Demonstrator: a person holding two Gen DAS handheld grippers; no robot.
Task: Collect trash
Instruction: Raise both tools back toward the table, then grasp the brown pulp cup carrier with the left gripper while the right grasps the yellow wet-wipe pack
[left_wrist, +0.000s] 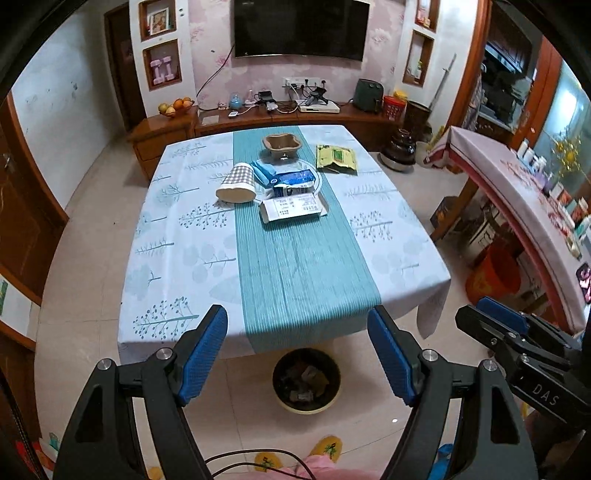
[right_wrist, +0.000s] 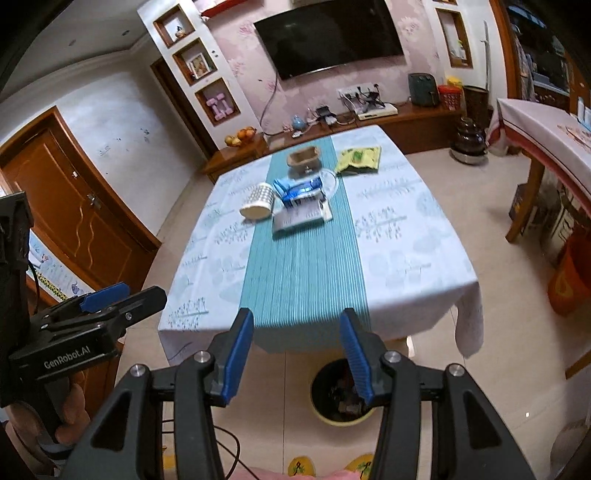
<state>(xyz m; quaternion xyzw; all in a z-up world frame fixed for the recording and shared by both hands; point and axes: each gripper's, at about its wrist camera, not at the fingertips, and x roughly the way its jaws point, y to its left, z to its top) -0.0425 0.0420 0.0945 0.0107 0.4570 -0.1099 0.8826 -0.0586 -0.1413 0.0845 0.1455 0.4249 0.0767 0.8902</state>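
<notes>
Clearly both the left gripper (left_wrist: 297, 354) and the right gripper (right_wrist: 295, 358) hang with fingers spread and empty above the bin (left_wrist: 306, 380), while the trash, a light, crushable paper cup (left_wrist: 236, 183) and flimsy wrappers (left_wrist: 291, 179), lies mid-bench, best pinched by the cup's rim

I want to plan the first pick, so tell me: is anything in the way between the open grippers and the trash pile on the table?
Nothing visible blocks it. Both the left hand-held gripper and the right hand-held gripper are open and empty, off the near table edge. Only bare teal runner lies before the trash pile. The bin sits on the floor below that near edge.
</notes>
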